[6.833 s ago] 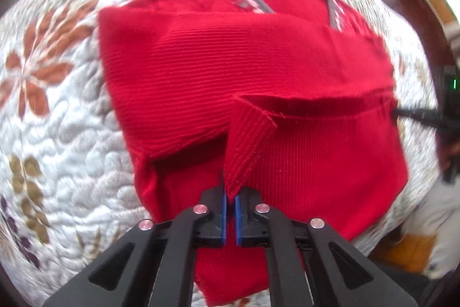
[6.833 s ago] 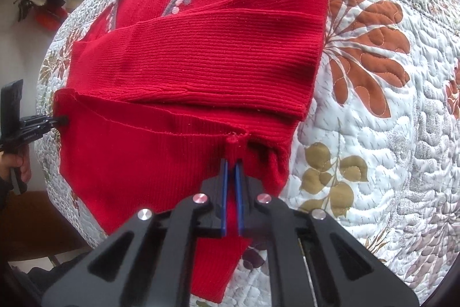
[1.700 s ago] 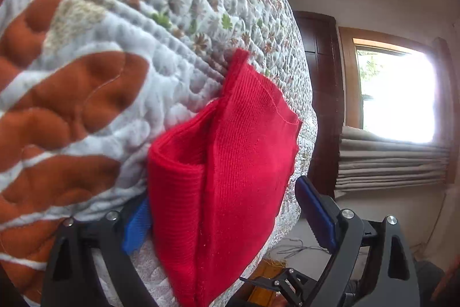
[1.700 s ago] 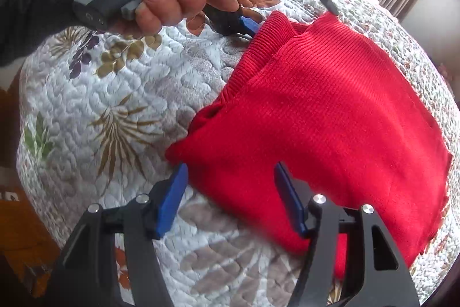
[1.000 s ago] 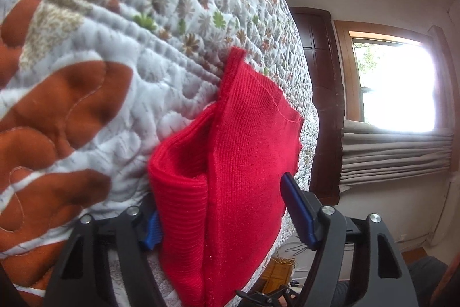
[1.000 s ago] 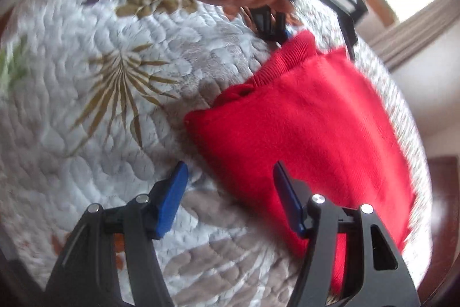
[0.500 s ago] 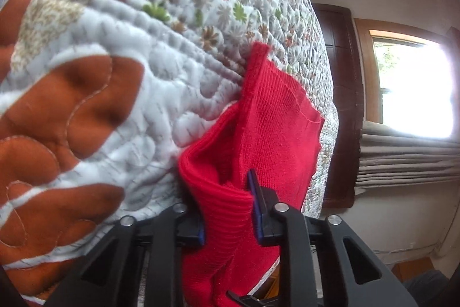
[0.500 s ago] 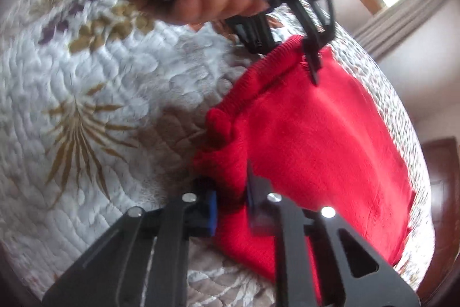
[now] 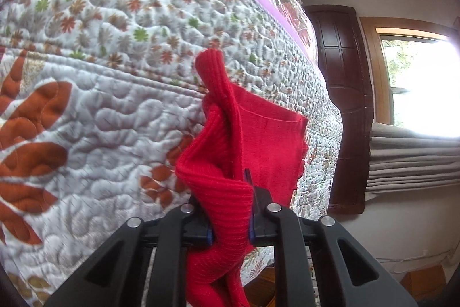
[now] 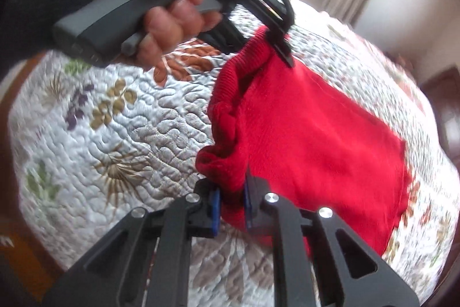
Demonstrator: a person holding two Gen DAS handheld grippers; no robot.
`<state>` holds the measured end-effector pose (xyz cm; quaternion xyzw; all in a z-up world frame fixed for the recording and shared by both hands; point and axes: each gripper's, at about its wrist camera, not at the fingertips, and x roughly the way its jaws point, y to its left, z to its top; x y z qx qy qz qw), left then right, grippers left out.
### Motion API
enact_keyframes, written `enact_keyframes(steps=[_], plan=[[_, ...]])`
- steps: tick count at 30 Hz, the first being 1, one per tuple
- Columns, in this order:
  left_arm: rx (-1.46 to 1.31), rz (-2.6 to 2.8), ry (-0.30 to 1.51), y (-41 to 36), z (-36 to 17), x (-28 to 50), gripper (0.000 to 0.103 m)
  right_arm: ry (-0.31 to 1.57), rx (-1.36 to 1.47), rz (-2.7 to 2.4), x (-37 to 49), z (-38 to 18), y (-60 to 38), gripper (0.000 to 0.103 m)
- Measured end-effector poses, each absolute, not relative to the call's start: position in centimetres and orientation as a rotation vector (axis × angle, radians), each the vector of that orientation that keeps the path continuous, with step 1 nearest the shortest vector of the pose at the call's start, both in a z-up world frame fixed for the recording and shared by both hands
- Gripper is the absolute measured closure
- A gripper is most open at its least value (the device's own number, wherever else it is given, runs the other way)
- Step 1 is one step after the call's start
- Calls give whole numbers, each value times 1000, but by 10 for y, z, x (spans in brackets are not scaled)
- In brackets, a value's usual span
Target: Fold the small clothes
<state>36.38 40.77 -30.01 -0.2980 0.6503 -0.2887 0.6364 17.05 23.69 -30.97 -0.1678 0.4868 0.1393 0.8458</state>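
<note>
My left gripper (image 9: pixel 230 223) is clamped on a thick ribbed fold of the red knit garment (image 9: pixel 267 146), the bunched edge rising between its blue-padded fingers. My right gripper (image 10: pixel 232 209) pinches another gathered corner of the same garment (image 10: pixel 316 140) on the near side. Between the two grips the doubled edge stands lifted and rumpled, while the rest of the red cloth lies flat on the quilted bedspread (image 10: pixel 115 134). From the right wrist I see my left hand (image 10: pixel 161 5) wrapped round the grey handle. Beyond the bed are a dark wooden door (image 9: pixel 342 105) and a bright window (image 9: pixel 422 85).
</note>
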Motion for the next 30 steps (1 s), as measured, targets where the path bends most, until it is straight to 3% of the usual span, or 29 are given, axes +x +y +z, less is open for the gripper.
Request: enact_keyframes(steps=[14, 30], plan=[[-555, -549, 1451, 332, -223, 339, 88, 1003, -167, 217, 134, -255, 162, 95], [-451, -483, 1461, 229, -217, 344, 88, 995, 74, 181, 131, -255, 54, 95]])
